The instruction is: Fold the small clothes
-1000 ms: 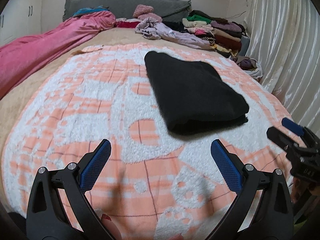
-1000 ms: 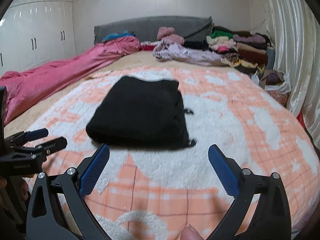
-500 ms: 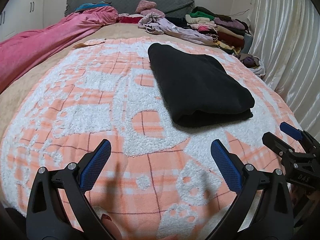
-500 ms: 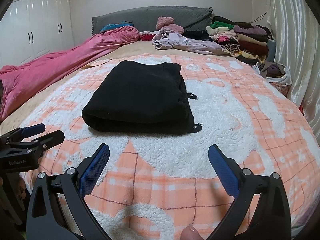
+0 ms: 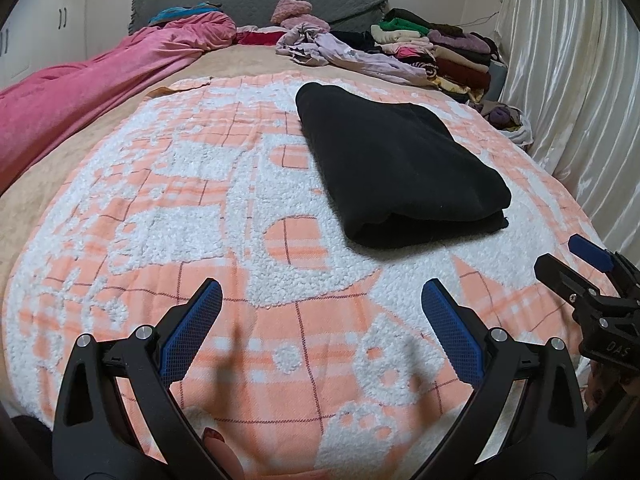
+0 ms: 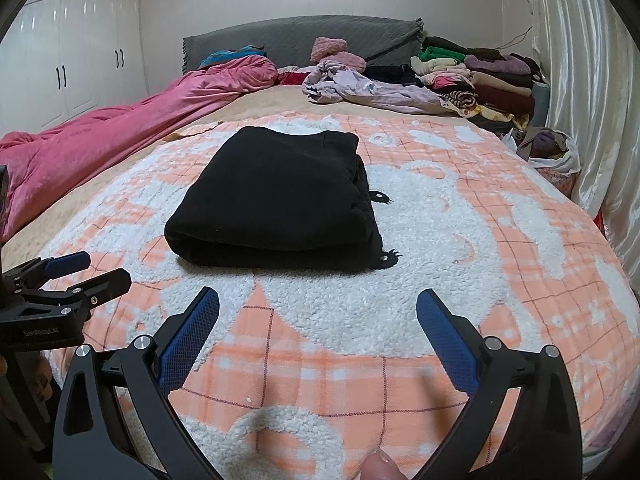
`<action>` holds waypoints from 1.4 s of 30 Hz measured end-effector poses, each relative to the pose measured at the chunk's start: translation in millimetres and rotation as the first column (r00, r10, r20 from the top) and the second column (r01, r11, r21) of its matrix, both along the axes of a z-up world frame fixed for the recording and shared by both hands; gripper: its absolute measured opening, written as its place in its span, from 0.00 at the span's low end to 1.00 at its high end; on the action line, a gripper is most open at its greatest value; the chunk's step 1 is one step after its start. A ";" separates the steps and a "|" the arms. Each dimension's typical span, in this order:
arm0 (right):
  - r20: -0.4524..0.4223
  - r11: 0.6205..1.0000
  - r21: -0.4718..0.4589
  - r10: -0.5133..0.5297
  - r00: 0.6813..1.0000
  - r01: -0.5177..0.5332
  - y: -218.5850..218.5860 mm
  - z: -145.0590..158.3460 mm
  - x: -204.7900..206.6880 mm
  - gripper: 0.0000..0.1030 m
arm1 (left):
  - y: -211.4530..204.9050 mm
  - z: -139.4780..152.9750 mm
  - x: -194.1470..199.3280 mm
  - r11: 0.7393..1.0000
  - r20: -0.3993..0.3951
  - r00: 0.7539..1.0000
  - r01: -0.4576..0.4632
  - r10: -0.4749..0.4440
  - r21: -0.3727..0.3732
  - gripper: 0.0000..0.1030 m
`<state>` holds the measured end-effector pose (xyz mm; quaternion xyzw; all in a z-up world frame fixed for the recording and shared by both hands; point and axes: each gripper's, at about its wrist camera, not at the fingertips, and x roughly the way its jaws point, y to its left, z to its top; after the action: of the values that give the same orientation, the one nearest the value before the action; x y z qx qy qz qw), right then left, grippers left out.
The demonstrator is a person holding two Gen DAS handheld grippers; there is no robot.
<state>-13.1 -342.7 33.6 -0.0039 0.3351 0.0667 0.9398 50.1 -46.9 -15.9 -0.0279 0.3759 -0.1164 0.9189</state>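
A black garment lies folded into a thick rectangle on the orange-and-white fleece blanket. My left gripper stands open above the blanket, short of the garment's near fold, nothing between its blue pads. My right gripper is open too, just in front of the garment's near edge, and empty. The right gripper appears at the right edge of the left wrist view; the left gripper shows at the left edge of the right wrist view.
A stack of folded clothes and a loose lilac garment lie near the grey headboard. A pink duvet runs along the left side. A bag of clothes sits by the white curtain.
Both grippers have drawn back slightly from the folded black garment and stayed open. The garment has not moved.
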 end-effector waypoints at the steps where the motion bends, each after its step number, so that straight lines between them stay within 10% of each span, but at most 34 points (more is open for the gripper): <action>1: 0.000 1.000 0.000 -0.001 1.000 0.001 0.1 0.0 -0.1 0.96 | -0.1 0.1 0.0 1.000 0.000 1.000 0.000 0.000 -0.001 0.91; 42: 0.007 1.000 -0.017 0.008 1.000 -0.008 -0.7 1.8 -4.9 0.96 | -1.2 1.0 -2.4 1.000 -0.005 1.000 0.004 -0.004 0.014 0.91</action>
<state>-18.0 -343.4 35.4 -0.0135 0.3323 0.0677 0.9406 47.7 -48.1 -14.9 -0.0213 0.3793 -0.1154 0.9178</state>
